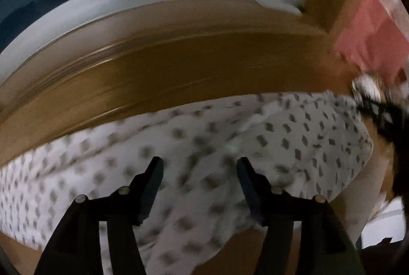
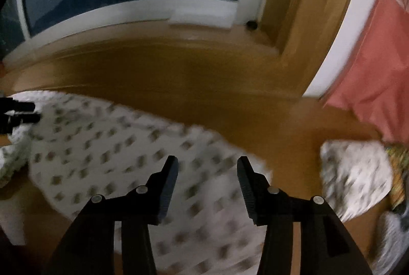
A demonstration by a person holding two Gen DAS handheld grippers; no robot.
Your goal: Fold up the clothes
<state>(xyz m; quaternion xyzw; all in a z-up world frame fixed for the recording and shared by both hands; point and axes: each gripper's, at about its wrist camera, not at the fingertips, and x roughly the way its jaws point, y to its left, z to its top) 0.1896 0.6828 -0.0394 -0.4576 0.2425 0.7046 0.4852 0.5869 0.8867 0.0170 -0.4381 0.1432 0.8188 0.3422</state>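
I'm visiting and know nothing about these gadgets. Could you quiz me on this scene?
1. True or false: the left gripper clamps the spotted white garment.
2. What lies on the wooden table right of the garment in the right wrist view? A: a second patterned white cloth. B: a mug. C: a book.
3. Fill in: the cloth hanging at the far right is ____.

Key: 1 false, both it and the right gripper stand open. 2 A, the second cloth. 3 pink.
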